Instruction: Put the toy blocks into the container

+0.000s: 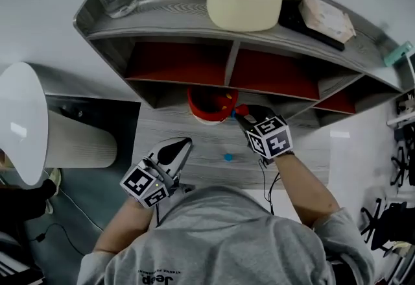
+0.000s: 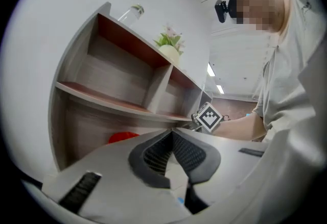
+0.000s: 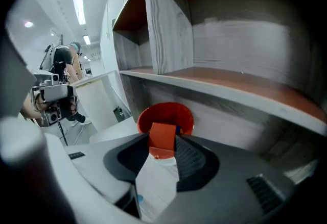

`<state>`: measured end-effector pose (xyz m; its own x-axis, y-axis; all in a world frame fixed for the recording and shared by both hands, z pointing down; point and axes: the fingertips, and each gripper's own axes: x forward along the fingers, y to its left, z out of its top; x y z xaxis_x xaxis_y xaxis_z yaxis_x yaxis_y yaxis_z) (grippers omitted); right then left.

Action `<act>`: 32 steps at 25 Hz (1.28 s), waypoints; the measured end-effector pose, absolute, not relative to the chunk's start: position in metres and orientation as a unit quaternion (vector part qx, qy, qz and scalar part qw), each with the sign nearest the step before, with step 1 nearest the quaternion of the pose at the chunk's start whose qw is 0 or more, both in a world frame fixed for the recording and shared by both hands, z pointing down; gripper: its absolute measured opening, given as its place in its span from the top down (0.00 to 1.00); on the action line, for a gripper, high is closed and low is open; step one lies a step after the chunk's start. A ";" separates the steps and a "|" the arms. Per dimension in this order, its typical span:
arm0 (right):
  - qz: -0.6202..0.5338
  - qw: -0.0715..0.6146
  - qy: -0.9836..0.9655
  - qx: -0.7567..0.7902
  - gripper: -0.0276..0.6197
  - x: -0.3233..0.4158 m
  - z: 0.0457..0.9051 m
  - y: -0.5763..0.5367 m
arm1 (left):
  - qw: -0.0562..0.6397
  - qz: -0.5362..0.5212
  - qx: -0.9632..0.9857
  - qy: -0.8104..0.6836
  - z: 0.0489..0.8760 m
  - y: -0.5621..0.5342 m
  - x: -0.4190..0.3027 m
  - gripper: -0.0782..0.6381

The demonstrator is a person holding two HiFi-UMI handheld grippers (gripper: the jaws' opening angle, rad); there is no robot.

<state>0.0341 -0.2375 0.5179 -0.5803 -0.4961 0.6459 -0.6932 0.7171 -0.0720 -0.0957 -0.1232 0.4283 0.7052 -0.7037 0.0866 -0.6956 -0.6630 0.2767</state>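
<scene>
R gripper (image 3: 162, 145): clamped on red block (image 3: 162, 137), just beside red container (image 3: 146, 114) at worktop (image 1: 305, 147) back edge. L gripper (image 2: 172, 136): jaws together, empty, nr front edge. Blue block (image 1: 228, 157): mid-worktop.

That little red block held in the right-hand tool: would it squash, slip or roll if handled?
Probably stiff: the red block keeps square edges between the fingers. Likely light, since it hangs from a pinch on its sides. Flat faces suggest it would slide rather than roll.
</scene>
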 end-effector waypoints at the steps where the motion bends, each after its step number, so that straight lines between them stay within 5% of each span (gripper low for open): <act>1: 0.156 0.309 -0.875 0.338 0.70 0.026 0.515 -0.242 | 0.143 -0.016 0.909 -0.390 0.426 -0.121 -0.105 0.87; 13: 0.124 0.351 -0.867 0.331 0.69 -0.036 0.530 -0.276 | 0.146 -0.035 0.880 -0.450 0.421 -0.102 -0.186 0.87; 15: 0.126 0.353 -0.866 0.331 0.63 -0.040 0.535 -0.279 | 0.149 -0.034 0.878 -0.454 0.424 -0.100 -0.190 0.87; 17: 0.131 0.349 -0.868 0.326 0.46 -0.046 0.537 -0.279 | 0.152 -0.034 0.876 -0.456 0.426 -0.098 -0.193 0.87; 32: 0.126 0.338 -0.881 0.307 0.46 -0.026 0.520 -0.251 | 0.155 -0.030 0.891 -0.426 0.427 -0.103 -0.167 0.87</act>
